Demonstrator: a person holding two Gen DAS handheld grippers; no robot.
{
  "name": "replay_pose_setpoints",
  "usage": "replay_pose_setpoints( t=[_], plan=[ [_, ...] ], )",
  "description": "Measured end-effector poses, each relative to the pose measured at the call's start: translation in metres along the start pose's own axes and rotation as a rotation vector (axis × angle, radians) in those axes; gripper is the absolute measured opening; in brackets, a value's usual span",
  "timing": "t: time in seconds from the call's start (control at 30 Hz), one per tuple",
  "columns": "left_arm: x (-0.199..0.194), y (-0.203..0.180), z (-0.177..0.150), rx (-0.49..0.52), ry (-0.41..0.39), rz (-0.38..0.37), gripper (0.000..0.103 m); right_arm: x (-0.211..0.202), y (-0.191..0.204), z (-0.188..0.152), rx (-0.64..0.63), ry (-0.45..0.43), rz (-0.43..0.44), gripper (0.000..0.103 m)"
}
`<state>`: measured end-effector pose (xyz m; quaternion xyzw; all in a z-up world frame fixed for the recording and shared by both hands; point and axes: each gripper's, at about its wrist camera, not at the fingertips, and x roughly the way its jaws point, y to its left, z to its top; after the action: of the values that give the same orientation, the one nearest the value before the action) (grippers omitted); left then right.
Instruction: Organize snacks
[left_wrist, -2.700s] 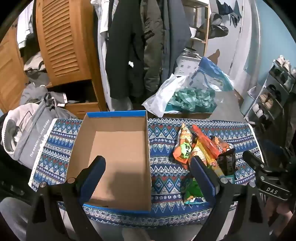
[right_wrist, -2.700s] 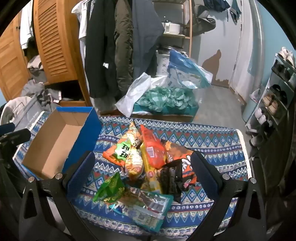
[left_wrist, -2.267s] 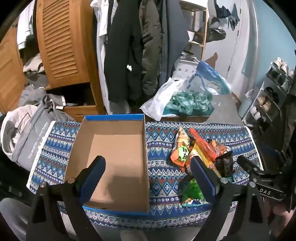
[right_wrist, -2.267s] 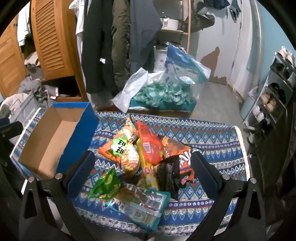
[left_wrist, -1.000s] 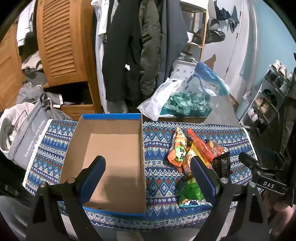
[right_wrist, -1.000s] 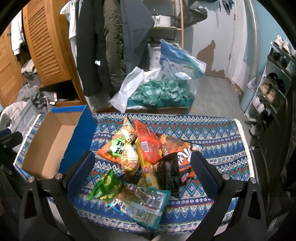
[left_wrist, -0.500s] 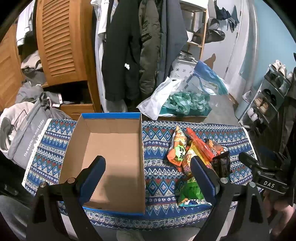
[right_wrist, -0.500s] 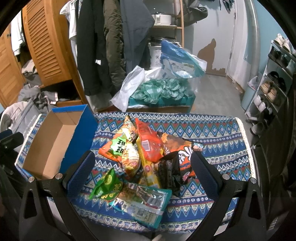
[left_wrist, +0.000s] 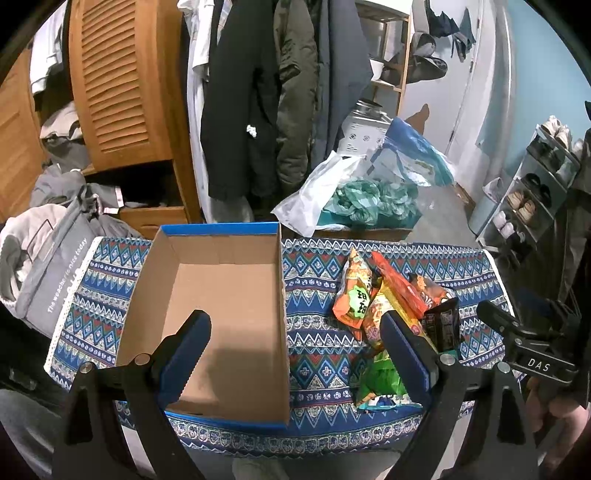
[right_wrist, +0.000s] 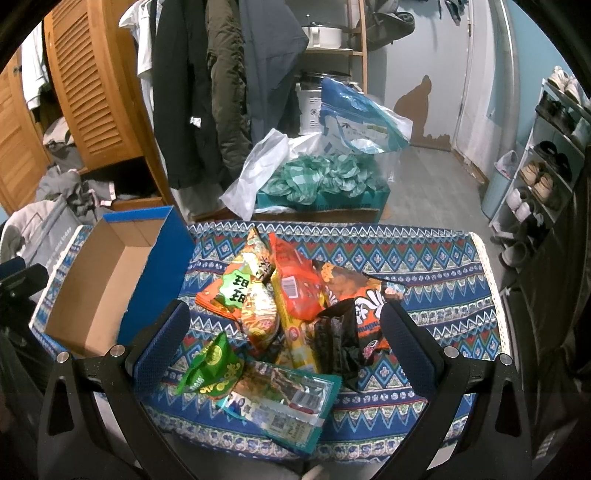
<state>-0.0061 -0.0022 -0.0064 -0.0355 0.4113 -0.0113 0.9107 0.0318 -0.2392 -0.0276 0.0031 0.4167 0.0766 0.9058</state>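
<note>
Cardboard box empty at cloth's left edge; snack pile mid-cloth; left gripper and right gripper both spread, holding nothing; suggest right pinches top packet only, clear of neighbours.

Left gripper and right gripper hover with jaws spread wide (both empty).

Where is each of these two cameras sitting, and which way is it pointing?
Left wrist: on the left gripper, above the empty box; jaws open, right gripper and a hand show.
Right wrist: on the right gripper, above the snacks; jaws open, left gripper at the edge.
Both share the box, snacks and patterned cloth.
</note>
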Motion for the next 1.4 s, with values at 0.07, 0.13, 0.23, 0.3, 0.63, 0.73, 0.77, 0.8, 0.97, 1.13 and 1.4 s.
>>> replay_pose_setpoints(
  t=[0.07,0.13,0.23,0.3,0.63,0.73,0.77,0.8,0.97,1.13,1.4],
  plan=[
    [0.001,-0.001,-0.001,0.002,0.004,-0.002,0.094,0.000,0.001,-0.003,-0.003,0.000,-0.002,0.101],
    [0.002,-0.002,-0.001,0.005,0.007,-0.002,0.094,0.000,0.001,-0.002,-0.002,-0.001,-0.003,0.101],
    [0.002,-0.003,-0.001,0.005,0.006,-0.003,0.094,0.002,-0.001,-0.005,-0.001,0.001,-0.004,0.101],
    [0.003,-0.003,-0.001,0.006,0.010,-0.002,0.094,0.002,-0.002,-0.007,0.002,0.004,-0.008,0.101],
    [0.026,-0.017,-0.012,0.050,0.087,0.015,0.094,0.006,-0.016,-0.012,0.013,0.033,-0.026,0.101],
    [0.036,-0.025,-0.020,0.068,0.138,0.004,0.094,0.008,-0.023,-0.014,0.026,0.045,-0.029,0.101],
    [0.038,-0.026,-0.021,0.069,0.147,0.004,0.094,0.008,-0.026,-0.016,0.032,0.050,-0.034,0.101],
    [0.041,-0.029,-0.025,0.073,0.157,0.004,0.094,0.009,-0.028,-0.017,0.035,0.055,-0.036,0.101],
    [0.052,-0.041,-0.038,0.112,0.185,0.014,0.094,0.017,-0.041,-0.029,0.058,0.091,-0.041,0.101],
    [0.069,-0.054,-0.053,0.127,0.255,-0.005,0.094,0.024,-0.054,-0.046,0.080,0.136,-0.049,0.101],
    [0.088,-0.076,-0.070,0.156,0.288,-0.018,0.094,0.036,-0.062,-0.064,0.096,0.196,-0.049,0.101]
  ],
)
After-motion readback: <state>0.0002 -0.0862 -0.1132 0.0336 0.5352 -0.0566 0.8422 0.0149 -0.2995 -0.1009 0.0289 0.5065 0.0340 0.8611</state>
